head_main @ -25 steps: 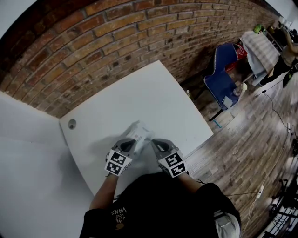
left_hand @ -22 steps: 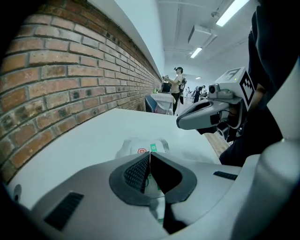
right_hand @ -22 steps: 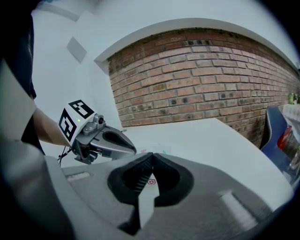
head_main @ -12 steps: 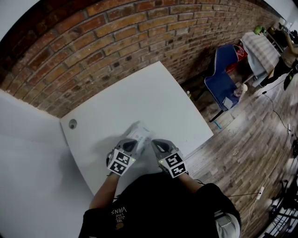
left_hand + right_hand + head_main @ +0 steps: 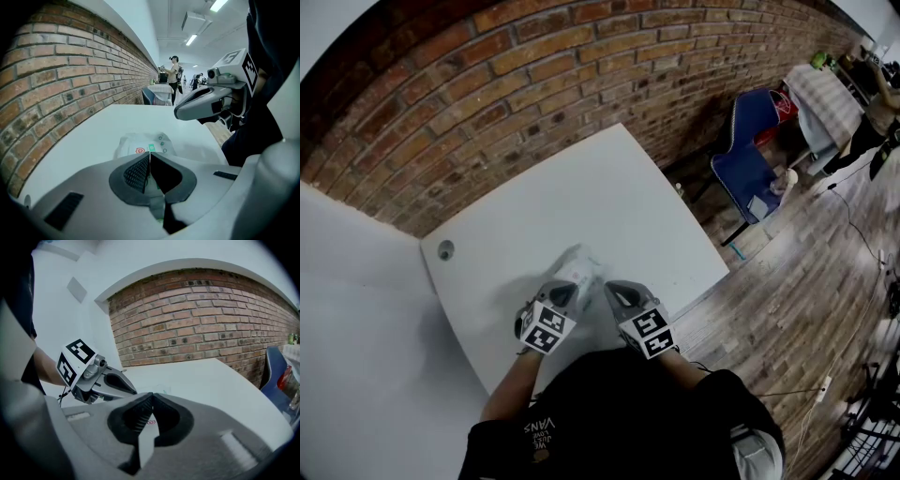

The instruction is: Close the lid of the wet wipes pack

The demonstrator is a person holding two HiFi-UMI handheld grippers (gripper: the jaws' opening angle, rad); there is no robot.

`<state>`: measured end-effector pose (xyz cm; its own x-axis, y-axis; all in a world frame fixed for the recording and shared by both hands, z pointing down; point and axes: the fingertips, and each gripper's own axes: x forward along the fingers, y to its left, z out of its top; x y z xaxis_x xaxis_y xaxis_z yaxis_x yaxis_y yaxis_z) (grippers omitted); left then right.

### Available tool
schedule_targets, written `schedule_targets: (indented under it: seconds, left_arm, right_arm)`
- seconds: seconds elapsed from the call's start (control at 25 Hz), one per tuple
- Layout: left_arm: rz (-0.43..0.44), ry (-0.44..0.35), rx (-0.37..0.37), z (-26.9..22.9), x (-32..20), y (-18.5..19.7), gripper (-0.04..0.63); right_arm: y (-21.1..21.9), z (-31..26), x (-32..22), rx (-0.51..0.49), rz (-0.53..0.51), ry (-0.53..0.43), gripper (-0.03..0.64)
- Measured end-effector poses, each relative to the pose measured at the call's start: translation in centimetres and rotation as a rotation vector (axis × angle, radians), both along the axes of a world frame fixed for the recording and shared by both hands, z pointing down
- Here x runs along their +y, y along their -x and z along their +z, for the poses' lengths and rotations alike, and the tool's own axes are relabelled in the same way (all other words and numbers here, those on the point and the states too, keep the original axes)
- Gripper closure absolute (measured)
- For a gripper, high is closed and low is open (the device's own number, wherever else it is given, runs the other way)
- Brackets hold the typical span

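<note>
- The white table [image 5: 628, 197] stands in the corner against the brick wall [image 5: 534, 75]. Its top is flat and looks firm, so I think it can take a press from above without trouble.
- The wet wipes pack [image 5: 581, 271] lies flat on the table, near the person's edge and just in front of both tools, with the printed side up. It looks soft, so in my opinion it gives under pressure and may slide if the push comes from the side.
- The left gripper [image 5: 562, 289] is over the near left part of the pack. Its jaws meet at the tips and I see nothing caught between them; only the pack shows through the gap behind the tips.
- The right gripper [image 5: 611, 285] is just beside it, over the near right part of the pack. Its jaws are also brought together with nothing between them. I cannot tell if either tool touches the pack.
- The lid is too small for me to judge if it is up or already down.
- To do this step well, I would use one pair of closed tips as a blunt finger and press straight down on the free edge of the lid. The other tool should rest on the body of the pack so it does not move. The press should be slow and vertical, because a slanted push would more likely shift the pack than shut the lid.
</note>
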<state>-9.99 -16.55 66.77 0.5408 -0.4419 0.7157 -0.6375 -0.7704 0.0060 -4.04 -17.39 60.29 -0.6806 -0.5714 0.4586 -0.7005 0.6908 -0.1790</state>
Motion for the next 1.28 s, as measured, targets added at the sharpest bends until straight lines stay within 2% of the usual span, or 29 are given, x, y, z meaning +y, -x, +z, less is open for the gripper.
schedule_targets:
  seconds: [0.56, 0.76, 1.0, 1.28]
  left_arm:
    - [-0.012, 0.010, -0.024, 0.33, -0.12, -0.18, 0.598]
    - [-0.007, 0.006, -0.053, 0.62, 0.04, -0.01, 0.598]
    - [0.048, -0.035, -0.139, 0.72, 0.13, -0.29, 0.598]
    - [-0.003, 0.001, -0.059, 0.59, -0.09, -0.13, 0.598]
  right_arm:
    - [0.04, 0.10, -0.13, 0.000, -0.003, 0.006, 0.620]
    - [0.17, 0.18, -0.05, 0.002, -0.005, 0.004, 0.620]
    - [0.15, 0.03, 0.05, 0.000, -0.005, 0.003, 0.620]
    - [0.02, -0.14, -0.08, -0.006, 0.001, -0.004, 0.620]
